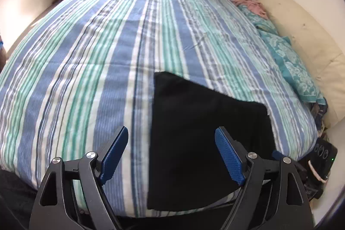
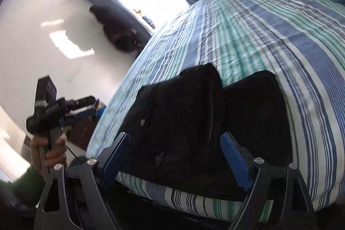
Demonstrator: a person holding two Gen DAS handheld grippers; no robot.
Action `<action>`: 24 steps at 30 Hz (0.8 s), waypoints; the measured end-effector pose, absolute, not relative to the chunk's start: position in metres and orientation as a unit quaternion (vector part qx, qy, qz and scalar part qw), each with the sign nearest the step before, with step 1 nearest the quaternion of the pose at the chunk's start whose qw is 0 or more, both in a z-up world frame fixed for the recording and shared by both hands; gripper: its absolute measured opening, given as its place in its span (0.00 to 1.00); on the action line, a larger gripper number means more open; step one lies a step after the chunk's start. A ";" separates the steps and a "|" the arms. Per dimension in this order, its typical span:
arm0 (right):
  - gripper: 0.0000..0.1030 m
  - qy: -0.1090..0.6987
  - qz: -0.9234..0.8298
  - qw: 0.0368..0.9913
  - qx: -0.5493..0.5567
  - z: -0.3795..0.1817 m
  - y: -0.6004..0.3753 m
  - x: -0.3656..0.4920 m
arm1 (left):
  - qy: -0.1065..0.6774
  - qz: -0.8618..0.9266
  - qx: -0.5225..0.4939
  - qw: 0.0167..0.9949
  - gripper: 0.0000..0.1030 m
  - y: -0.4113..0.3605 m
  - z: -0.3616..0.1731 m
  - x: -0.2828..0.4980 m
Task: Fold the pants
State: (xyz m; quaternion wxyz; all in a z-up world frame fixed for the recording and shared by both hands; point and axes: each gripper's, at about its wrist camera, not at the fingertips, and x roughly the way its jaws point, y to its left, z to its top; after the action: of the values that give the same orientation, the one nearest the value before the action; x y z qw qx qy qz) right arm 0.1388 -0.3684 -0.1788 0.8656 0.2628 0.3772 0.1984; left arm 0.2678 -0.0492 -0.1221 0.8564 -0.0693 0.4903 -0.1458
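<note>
Left wrist: black pants (image 1: 204,139) on striped bedspread (image 1: 86,57)

The left black two-finger gripper with blue ribbed pads (image 1: 171,154) stands wide apart, empty; the matching right gripper (image 2: 174,158) likewise gapes, gripping nothing.

Motion-blurred left gripper (image 2: 86,104); black pants' (image 2: 194,122) near edge behind gripper frame.

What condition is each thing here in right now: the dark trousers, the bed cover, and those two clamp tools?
Black fabric pants: folded into a compact stack, lying flat near the bed's edge, not gripped.
Blue, green and white striped bedspread: spread out, lightly wrinkled.
Left gripper: jaws open, empty.
Right gripper: jaws open, empty.
</note>
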 end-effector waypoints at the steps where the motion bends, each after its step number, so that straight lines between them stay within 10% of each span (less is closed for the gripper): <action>1: 0.82 0.392 0.214 0.864 0.233 -0.180 -0.356 0.144 | 0.496 -0.134 -0.069 0.855 0.81 -0.043 -0.132 0.262; 17: 0.75 0.531 0.341 0.749 0.202 -0.225 -0.356 0.217 | 0.545 -0.083 -0.093 0.829 0.80 -0.014 -0.201 0.244; 20: 0.35 0.537 0.303 0.767 0.175 -0.222 -0.343 0.222 | 0.547 -0.078 -0.089 0.829 0.80 -0.013 -0.202 0.243; 24: 0.17 0.505 0.311 0.790 0.155 -0.179 -0.334 0.213 | 0.542 -0.068 -0.097 0.832 0.80 -0.003 -0.196 0.243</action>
State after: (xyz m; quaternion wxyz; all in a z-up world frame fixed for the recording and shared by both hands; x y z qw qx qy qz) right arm 0.2128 -0.3341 -0.1792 0.7900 0.1546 0.5053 0.3110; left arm 0.2429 -0.0027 -0.1962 0.8319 -0.0973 0.5421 -0.0681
